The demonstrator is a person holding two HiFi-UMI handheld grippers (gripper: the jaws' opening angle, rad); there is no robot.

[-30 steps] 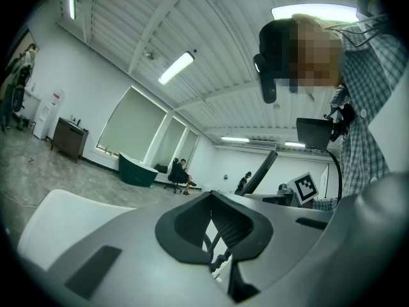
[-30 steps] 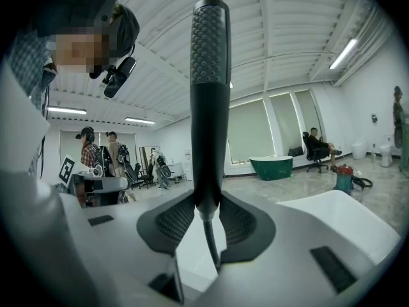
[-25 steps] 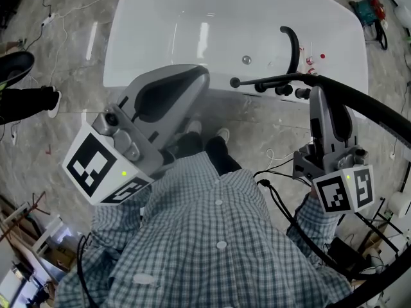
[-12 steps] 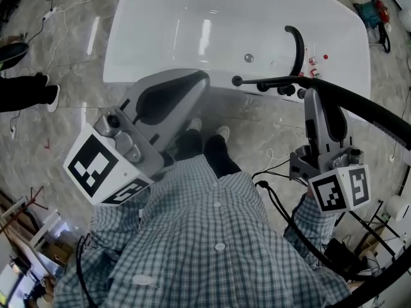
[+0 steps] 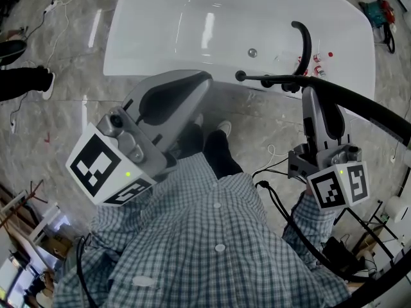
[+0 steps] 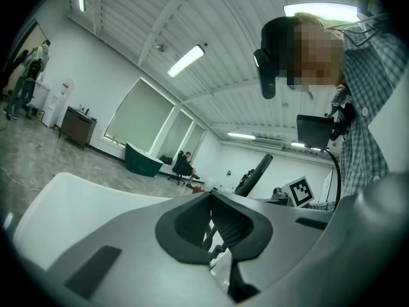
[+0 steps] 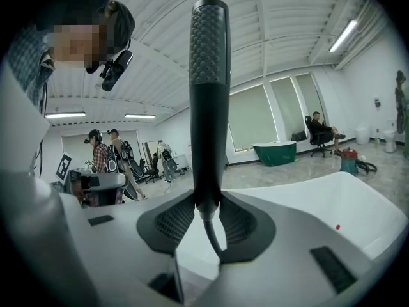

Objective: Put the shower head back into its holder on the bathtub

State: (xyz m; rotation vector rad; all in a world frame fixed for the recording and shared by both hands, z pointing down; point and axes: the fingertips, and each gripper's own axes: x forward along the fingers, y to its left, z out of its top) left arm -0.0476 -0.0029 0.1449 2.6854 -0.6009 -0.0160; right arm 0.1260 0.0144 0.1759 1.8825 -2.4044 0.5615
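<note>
A person standing beside the white bathtub (image 5: 160,37) is clamping the black shower head (image 7: 209,75) in the right gripper (image 7: 206,213), close to the curved black spout (image 5: 306,42) on the tub's rim, while the left gripper (image 6: 214,221) is hanging closed and empty.

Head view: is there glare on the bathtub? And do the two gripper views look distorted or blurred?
Head view: yes, white glare streaks on the bathtub wall and the floor. Left gripper view: strong fisheye bending, dark corners, a ceiling lamp blown out white. Right gripper view: same bending and dark corners; the shower head is sharp.
</note>
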